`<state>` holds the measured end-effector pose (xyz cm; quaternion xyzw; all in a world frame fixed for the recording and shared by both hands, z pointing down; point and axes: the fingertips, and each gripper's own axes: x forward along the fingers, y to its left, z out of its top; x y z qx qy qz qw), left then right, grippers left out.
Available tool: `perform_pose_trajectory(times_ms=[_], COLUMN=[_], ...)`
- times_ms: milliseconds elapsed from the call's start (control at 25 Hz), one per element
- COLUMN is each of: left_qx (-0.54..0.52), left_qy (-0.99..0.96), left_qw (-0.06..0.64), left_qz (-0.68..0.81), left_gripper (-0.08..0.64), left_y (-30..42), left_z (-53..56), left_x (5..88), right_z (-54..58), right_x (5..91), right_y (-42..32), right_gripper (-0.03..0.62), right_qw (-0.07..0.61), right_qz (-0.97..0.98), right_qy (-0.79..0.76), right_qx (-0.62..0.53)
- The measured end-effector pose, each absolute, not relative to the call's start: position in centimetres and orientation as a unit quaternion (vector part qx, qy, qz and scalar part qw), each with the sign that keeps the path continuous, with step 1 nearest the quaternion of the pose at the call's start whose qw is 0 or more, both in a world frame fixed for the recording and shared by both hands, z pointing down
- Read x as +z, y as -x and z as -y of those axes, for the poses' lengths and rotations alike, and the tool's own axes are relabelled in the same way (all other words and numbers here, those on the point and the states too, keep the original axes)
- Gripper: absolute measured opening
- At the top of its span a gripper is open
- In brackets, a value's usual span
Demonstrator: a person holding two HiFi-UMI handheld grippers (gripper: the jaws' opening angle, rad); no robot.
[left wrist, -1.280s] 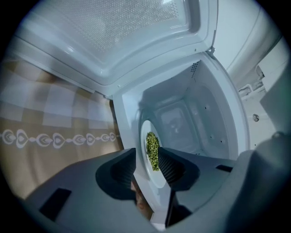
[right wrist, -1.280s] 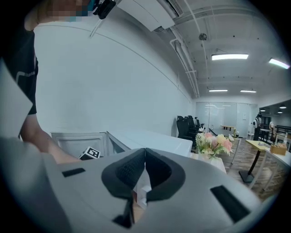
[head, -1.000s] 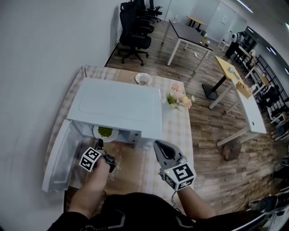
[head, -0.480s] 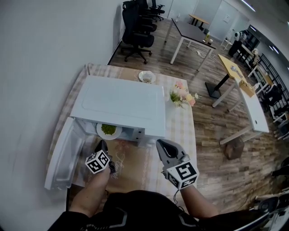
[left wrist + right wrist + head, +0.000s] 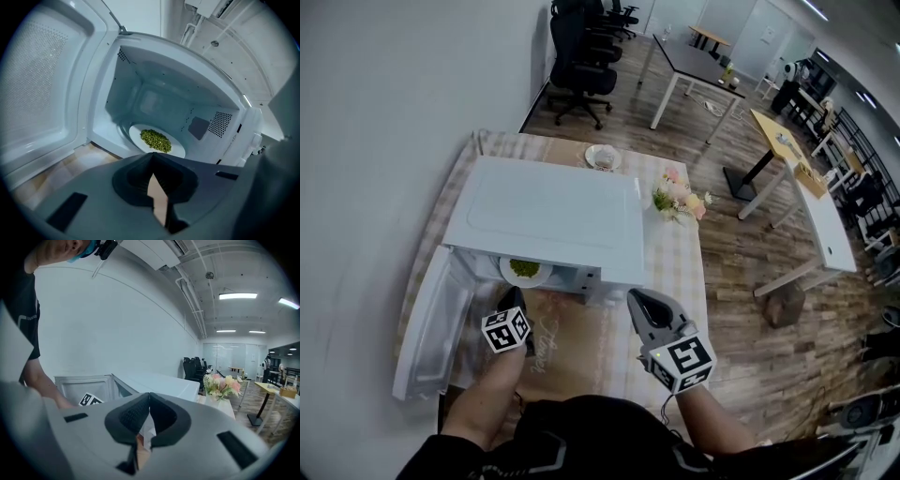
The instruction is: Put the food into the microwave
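Note:
A white plate of green peas (image 5: pixel 156 140) sits inside the open white microwave (image 5: pixel 548 217); from the head view the plate (image 5: pixel 525 271) shows at the cavity's mouth. My left gripper (image 5: pixel 516 302) hovers just in front of the opening, shut, with nothing between its jaws, pointing at the plate (image 5: pixel 152 161). My right gripper (image 5: pixel 639 309) stays to the right of the microwave's front, shut and empty, aimed past the microwave's side (image 5: pixel 149 401). The microwave door (image 5: pixel 427 323) hangs open to the left.
A checked cloth covers the table (image 5: pixel 675 272). A bunch of pink and white flowers (image 5: pixel 680 202) stands right of the microwave, and a small dish (image 5: pixel 603 157) lies behind it. Wall on the left; wood floor, desks and office chairs (image 5: pixel 581 52) beyond.
My left gripper has let go of the plate, shut its jaws and rolled, drawing back slightly from the cavity. The plate stays inside. The right gripper has not moved.

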<state>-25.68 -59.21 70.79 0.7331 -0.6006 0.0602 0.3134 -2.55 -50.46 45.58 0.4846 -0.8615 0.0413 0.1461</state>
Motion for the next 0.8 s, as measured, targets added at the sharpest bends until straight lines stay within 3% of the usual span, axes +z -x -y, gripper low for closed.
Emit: perform_pose_trajectory(times_ms=[800], left_qx=[0.12], left_qy=[-0.767], left_qw=[0.259], left_qz=[0.575], left_gripper=[0.008], left_y=[24.8], left_z=[62.1], left_x=[71.1], right_z=[50.6], right_x=[46.6], right_y=[1.6], right_gripper=[0.008], right_qw=[0.152], right_qz=[0.845], right_qy=[-0.509], right_qx=[0.063])
